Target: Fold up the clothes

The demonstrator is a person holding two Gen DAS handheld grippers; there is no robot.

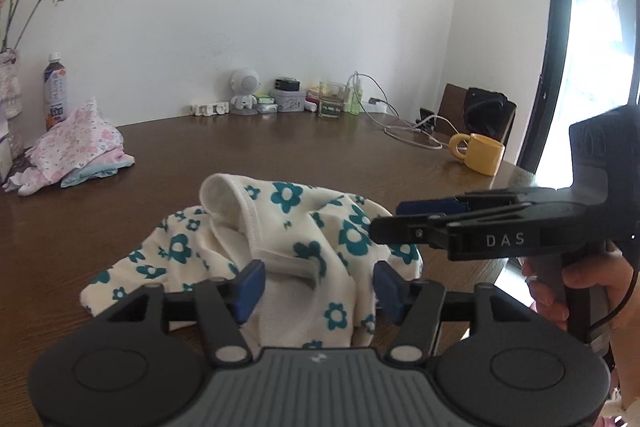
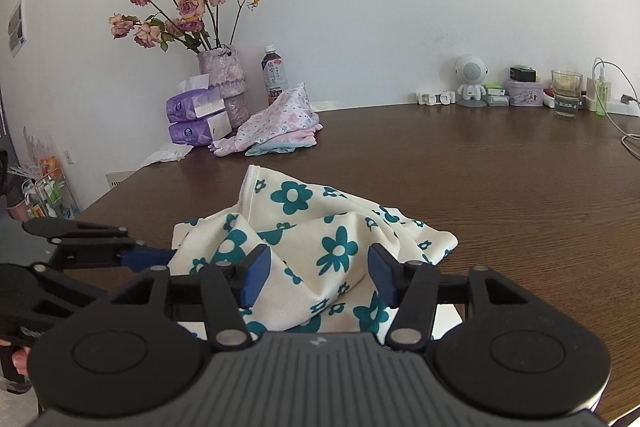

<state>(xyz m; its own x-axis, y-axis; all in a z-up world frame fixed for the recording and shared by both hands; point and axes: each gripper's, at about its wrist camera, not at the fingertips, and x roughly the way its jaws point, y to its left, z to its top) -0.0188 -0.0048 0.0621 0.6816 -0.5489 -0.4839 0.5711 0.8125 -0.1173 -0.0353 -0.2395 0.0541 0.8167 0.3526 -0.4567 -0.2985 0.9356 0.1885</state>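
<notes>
On a dark brown wooden surface [image 2: 500, 187], near its front edge, lies a crumpled cream garment [image 2: 320, 227] printed with teal flowers. It sits in a loose heap, with a stitched hem [image 1: 240, 203] curled upward at the back, so it is not yet spread flat or folded. Folding appears to be only at its start: the cloth likely needs to be opened out first.

Both tools hover low, just in front of the heap. The left hand-held gripper [image 1: 318, 285] points straight at the near side of the cloth, its blue-padded fingers [image 1: 250, 287] spread wide with fabric showing between them. They do not seem to pinch anything, though whether they touch the cloth cannot be told. The right hand-held gripper [image 2: 316, 281] is held the same way, level and facing forward, fingers spread apart over the garment's near right portion. Seen from the left camera, it reaches in sideways from the right, with the person's hand [image 1: 568, 283] wrapped round its handle. This paired, open stance suits taking two points of the near edge at once.

Farther back on the left rests a small pile of pink floral clothes [image 2: 276, 127], well apart from the teal garment. A yellow mug [image 1: 478, 153] stands at the far right.
</notes>
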